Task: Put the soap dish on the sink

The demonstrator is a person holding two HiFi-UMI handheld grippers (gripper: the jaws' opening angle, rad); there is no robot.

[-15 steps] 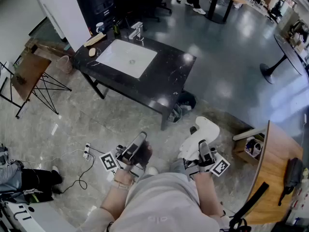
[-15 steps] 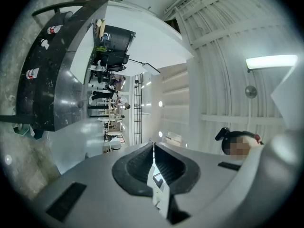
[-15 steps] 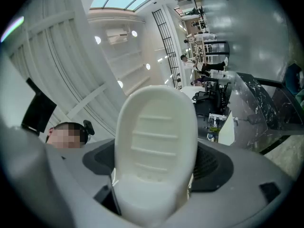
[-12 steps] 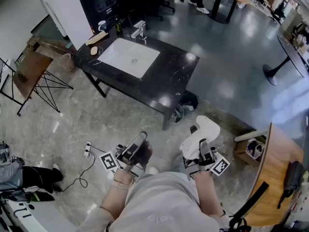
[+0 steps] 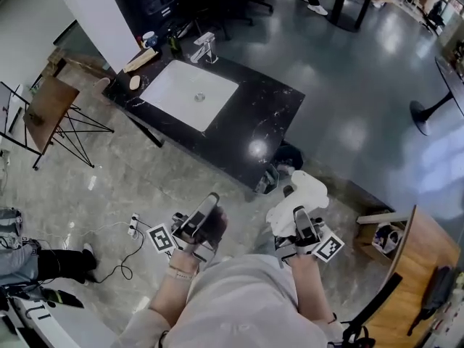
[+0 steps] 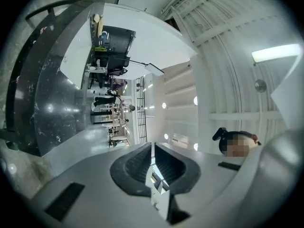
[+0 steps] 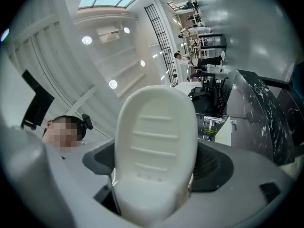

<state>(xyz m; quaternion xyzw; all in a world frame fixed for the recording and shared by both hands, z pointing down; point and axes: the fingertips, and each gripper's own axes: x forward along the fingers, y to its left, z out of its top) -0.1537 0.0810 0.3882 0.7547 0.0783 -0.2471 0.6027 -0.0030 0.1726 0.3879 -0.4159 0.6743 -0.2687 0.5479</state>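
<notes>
A: Soap dish status?
B: In the right gripper. Jaws are spread wide, pads clamped on the dish's lower end from both sides. The rest sticks up and forward out of them.
A: Describe it.
B: White, smooth moulded plastic. Elongated oval, rounded rim, shallow bowl with four raised cross ribs. Tiny holes near the gripped end, three as far as I can make out.
A: Left gripper?
B: Clenched, nothing in it. Black ribbed pads meet face to face.
A: Dish relative to the sink?
B: Well apart. It's in the air close to the person's torso, over the floor, short of the near edge of the countertop.
A: Sink details?
B: White rectangular basin, rounded corners, round drain in the middle. It's sunk into a glossy black slab with pale veining. Chrome faucet at the far rim.
A: Floor?
B: Polished grey, stone-look, mottled. A white power strip with a thin cable lies left of the left gripper. A dark round bin sits at the counter's near corner.
</notes>
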